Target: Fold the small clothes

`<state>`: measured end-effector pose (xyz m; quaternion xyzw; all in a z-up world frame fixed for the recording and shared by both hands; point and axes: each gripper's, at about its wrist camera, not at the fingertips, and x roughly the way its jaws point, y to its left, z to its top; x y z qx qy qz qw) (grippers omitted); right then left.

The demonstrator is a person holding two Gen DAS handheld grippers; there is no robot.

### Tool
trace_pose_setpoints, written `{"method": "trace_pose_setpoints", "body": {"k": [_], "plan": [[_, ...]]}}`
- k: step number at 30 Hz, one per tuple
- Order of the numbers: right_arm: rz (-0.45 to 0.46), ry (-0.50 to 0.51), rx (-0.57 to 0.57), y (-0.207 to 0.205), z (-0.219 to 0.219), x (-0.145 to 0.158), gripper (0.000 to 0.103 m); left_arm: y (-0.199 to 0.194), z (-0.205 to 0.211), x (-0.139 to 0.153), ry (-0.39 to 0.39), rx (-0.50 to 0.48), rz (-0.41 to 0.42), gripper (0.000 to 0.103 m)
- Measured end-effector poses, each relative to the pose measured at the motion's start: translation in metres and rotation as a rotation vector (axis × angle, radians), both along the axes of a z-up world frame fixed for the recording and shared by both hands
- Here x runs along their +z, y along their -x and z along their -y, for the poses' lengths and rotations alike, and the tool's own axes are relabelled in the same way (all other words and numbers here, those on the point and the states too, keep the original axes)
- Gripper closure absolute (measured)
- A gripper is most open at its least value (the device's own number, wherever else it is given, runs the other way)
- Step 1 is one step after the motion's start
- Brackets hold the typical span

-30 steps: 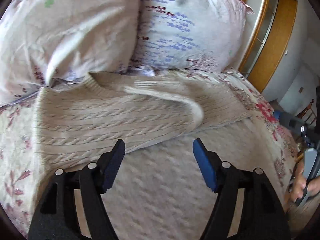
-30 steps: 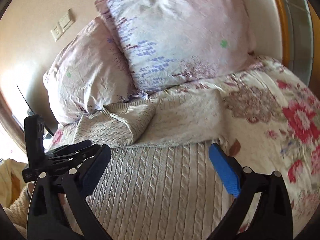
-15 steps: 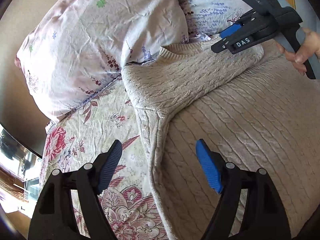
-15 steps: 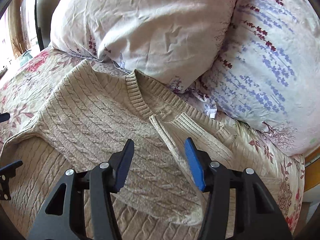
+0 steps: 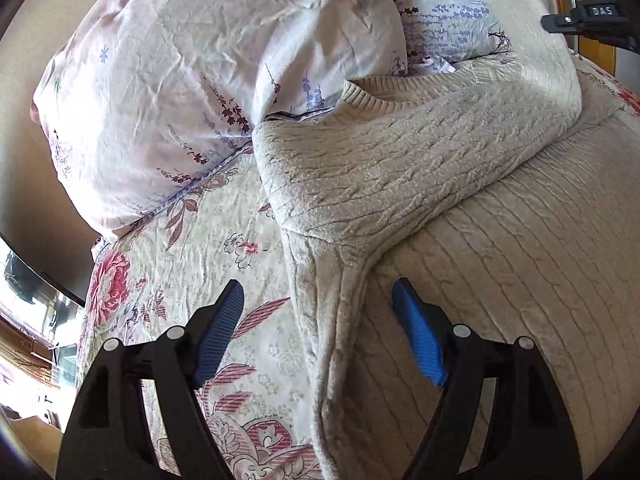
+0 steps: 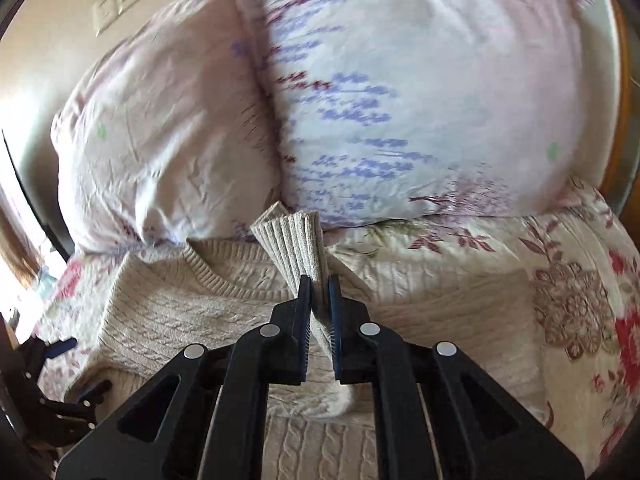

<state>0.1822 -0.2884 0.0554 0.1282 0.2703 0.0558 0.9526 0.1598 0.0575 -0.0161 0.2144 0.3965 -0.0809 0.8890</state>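
A beige cable-knit sweater (image 5: 384, 168) lies on the floral bed, collar toward the pillows. My left gripper (image 5: 318, 308) is open and empty, just above the sweater's left side edge near the armpit. My right gripper (image 6: 319, 286) is shut on the ribbed cuff (image 6: 294, 240) of the sweater's sleeve and holds it lifted above the sweater body (image 6: 192, 308). In the left wrist view the lifted sleeve (image 5: 548, 64) rises to the right gripper's body (image 5: 588, 20) at the top right. The left gripper's fingers (image 6: 64, 350) show at the lower left of the right wrist view.
Two floral pillows (image 5: 208, 80) (image 6: 420, 92) stand against the wall behind the sweater. The floral bedspread (image 5: 192, 264) spreads left of the sweater and right of it (image 6: 580, 288). A wooden frame (image 5: 596, 52) borders the bed's right side.
My right gripper has closed on the sleeve cuff and lifted it off the sweater. My left gripper moved slightly, staying open over the sweater's left edge.
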Motion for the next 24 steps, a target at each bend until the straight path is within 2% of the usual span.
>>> {"method": "trace_pose_setpoints", "body": {"k": [2,4,7,9,10,11,12,13,14,18,21,24], "plan": [[-0.006,-0.066,-0.089,0.018,0.031,-0.01,0.094,-0.001,0.0,0.001,-0.003,0.008,0.008,0.023],[-0.051,-0.122,-0.147,0.024,0.054,-0.022,0.094,-0.003,0.0,0.0,-0.009,0.018,0.014,0.02],[-0.192,-0.206,-0.18,0.016,0.074,-0.051,0.094,-0.004,0.002,0.0,-0.018,0.029,0.02,0.018],[-0.264,-0.267,-0.191,0.013,0.079,-0.066,0.09,-0.006,0.002,0.0,-0.021,0.035,0.02,0.018],[-0.278,-0.304,-0.187,0.015,0.079,-0.069,0.08,-0.007,0.002,0.0,-0.022,0.041,0.024,0.018],[-0.275,-0.342,-0.173,0.019,0.08,-0.069,0.065,-0.007,0.001,0.001,-0.02,0.048,0.026,0.018],[-0.264,-0.361,-0.164,0.022,0.081,-0.066,0.056,-0.008,0.0,0.002,-0.017,0.057,0.029,0.018],[-0.25,-0.359,-0.166,0.026,0.08,-0.06,0.03,-0.01,-0.002,0.003,-0.012,0.069,0.032,0.018],[-0.222,-0.348,-0.173,0.032,0.078,-0.054,0.012,-0.011,-0.004,0.004,-0.008,0.082,0.038,0.018],[-0.139,-0.286,-0.146,0.048,0.069,-0.034,0.01,-0.016,-0.016,0.01,0.012,0.126,0.062,0.017],[-0.125,-0.29,-0.117,0.053,0.068,-0.03,0.01,-0.016,-0.023,0.014,0.029,0.154,0.084,0.017],[-0.124,-0.291,-0.104,0.058,0.068,-0.032,0.01,-0.018,-0.036,0.019,0.09,0.197,0.084,0.017]]}}
